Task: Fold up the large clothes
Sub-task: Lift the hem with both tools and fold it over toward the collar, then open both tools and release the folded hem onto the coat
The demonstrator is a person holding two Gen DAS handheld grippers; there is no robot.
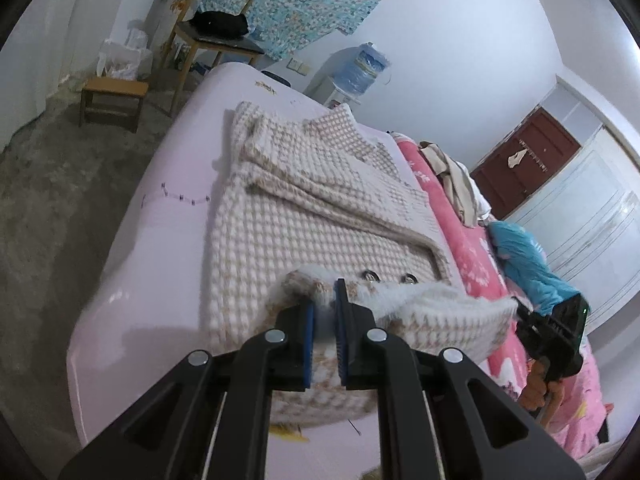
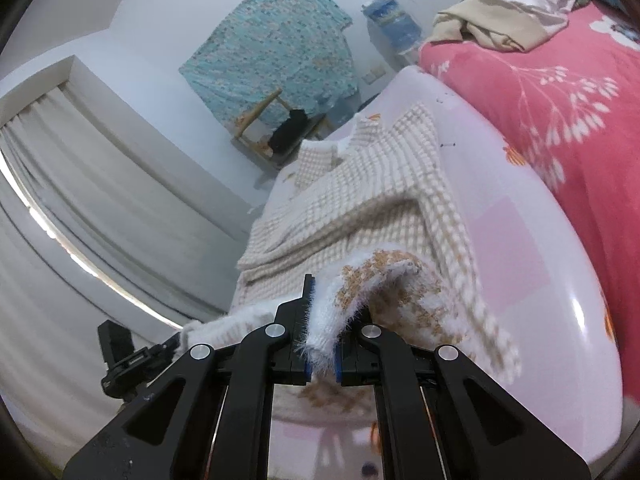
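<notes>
**Both grippers clamped on the sweater's near hem**

From my seat, the biggest thing in view is the pale pink bed sheet [image 1: 168,184], with a pink floral blanket [image 2: 560,92] lying along its far side. Spread on the sheet is the large cream-and-beige waffle-knit sweater [image 1: 304,208], its sleeves folded across the body and two metal snaps [image 1: 390,278] showing near the lower edge. The near hem is lifted off the sheet and stretched between my two tools. My left gripper [image 1: 325,300] has its blue pads closed tight on one bunched corner of that hem. My right gripper [image 2: 322,320] is likewise closed tight on the other corner, fuzzy white lining squeezed between its jaws. Beyond the bed stand a wooden chair [image 1: 212,36] and a small stool [image 1: 114,98].
</notes>
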